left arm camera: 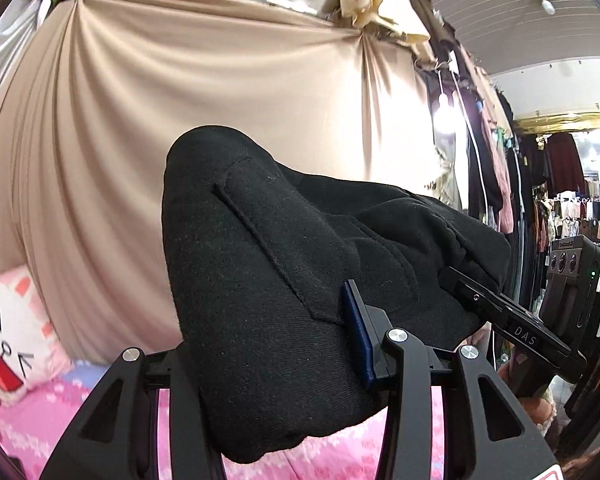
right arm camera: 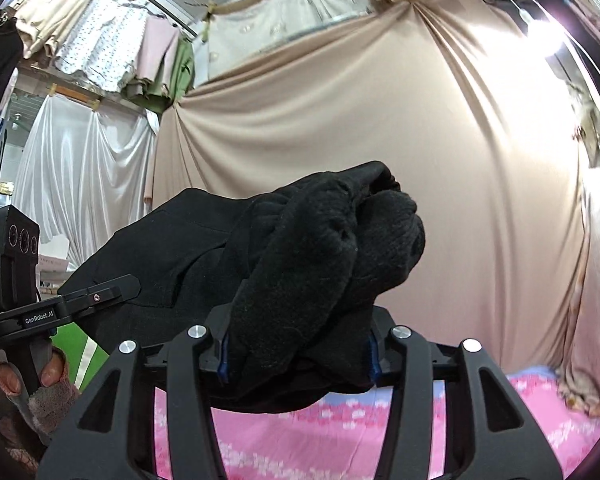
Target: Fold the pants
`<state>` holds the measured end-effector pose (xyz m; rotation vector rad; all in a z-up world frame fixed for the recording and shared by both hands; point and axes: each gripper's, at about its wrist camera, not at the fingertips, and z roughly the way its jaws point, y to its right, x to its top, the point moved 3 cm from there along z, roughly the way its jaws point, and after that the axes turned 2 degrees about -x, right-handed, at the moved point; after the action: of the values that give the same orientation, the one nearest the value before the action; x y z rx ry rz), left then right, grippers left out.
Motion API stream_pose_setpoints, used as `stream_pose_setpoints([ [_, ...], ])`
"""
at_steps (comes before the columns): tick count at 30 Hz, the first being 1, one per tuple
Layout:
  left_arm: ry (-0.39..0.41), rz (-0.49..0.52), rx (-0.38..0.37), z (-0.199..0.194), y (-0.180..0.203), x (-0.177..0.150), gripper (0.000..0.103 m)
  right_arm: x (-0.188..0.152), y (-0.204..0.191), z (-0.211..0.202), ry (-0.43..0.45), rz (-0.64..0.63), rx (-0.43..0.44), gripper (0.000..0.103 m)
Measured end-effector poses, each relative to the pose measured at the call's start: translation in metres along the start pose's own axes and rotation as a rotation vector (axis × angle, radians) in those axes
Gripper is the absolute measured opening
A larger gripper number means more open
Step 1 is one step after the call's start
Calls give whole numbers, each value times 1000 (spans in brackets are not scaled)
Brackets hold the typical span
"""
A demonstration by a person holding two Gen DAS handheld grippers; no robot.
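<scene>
I have the black pants [left arm camera: 284, 280] lifted off the pink bedspread [left arm camera: 332, 456], held up between both grippers in front of the beige curtain [left arm camera: 220, 112]. The cloth is thick and woolly, with a stitched pocket seam running slantwise across the near face in my left wrist view. In the right wrist view the pants [right arm camera: 300, 264] bunch into fat fleecy rolls, one lapped over the other.

My left gripper [left arm camera: 276, 364] is pinching a fold of the pants; the blue pad of one finger [left arm camera: 360, 340] presses against the cloth, while the other finger is buried behind it. My right gripper [right arm camera: 298, 356] is clamped on the bunched rolls, blue pad edges showing on either side of the wad.

Below the pants the bedspread lies open toward the curtain. A cat-face pillow [left arm camera: 12, 336] sits on the bedspread at the curtain's foot, left of the pants. Hanging garments [left arm camera: 500, 168] crowd the side away from the pillow.

The lower edge of the pants hangs behind my gripper frames, and I cannot make out the waistband or leg ends from either view.
</scene>
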<state>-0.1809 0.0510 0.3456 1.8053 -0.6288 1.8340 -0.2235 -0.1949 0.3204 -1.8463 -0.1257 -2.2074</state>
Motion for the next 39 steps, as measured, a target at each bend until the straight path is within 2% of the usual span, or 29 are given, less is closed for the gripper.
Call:
stream_pose_setpoints([
  [4, 31, 11, -1, 5, -10, 15, 41, 15, -1, 19, 15, -19, 17, 48],
  [8, 10, 2, 14, 30, -30, 19, 42, 15, 10, 59, -21, -5, 28, 51],
  [10, -30, -17, 33, 58, -49, 12, 46, 2, 26, 92, -74, 19, 8, 60],
  [11, -53, -27, 45, 72, -58, 5, 50, -14, 38, 117, -131, 29, -7, 65],
  [13, -133, -69, 76, 115, -90, -27, 65, -58, 62, 160, -243, 57, -38, 97],
  [14, -170, -95, 104, 136, -105, -47, 82, -80, 74, 176, -289, 68, -63, 97],
  [15, -222, -114, 149, 158, -123, -76, 88, -121, 92, 194, -367, 80, -129, 97],
  [16, -301, -131, 211, 181, -142, -113, 88, -168, 111, 206, -467, 88, -208, 97],
  [17, -402, -158, 273, 199, -160, -155, 83, -203, 124, 207, -536, 109, -240, 97],
  [18, -509, -208, 305, 212, -176, -202, 79, -234, 135, 203, -588, 157, -247, 97],
  [20, -603, -293, 296, 215, -190, -260, 77, -283, 151, 192, -675, 259, -238, 97],
  [22, -661, -338, 319, 216, -196, -303, 77, -310, 161, 188, -735, 289, -254, 97],
  [25, -685, -406, 318, 225, -206, -323, 77, -318, 171, 201, -757, 290, -268, 97],
  [29, -719, -451, 356, 241, -223, -338, 77, -328, 183, 226, -782, 323, -256, 97],
  [34, -794, -479, 402, 262, -236, -362, 78, -370, 203, 255, -860, 458, -225, 97],
  [39, -798, -483, 406, 267, -242, -368, 78, -398, 204, 267, -907, 542, -195, 97],
])
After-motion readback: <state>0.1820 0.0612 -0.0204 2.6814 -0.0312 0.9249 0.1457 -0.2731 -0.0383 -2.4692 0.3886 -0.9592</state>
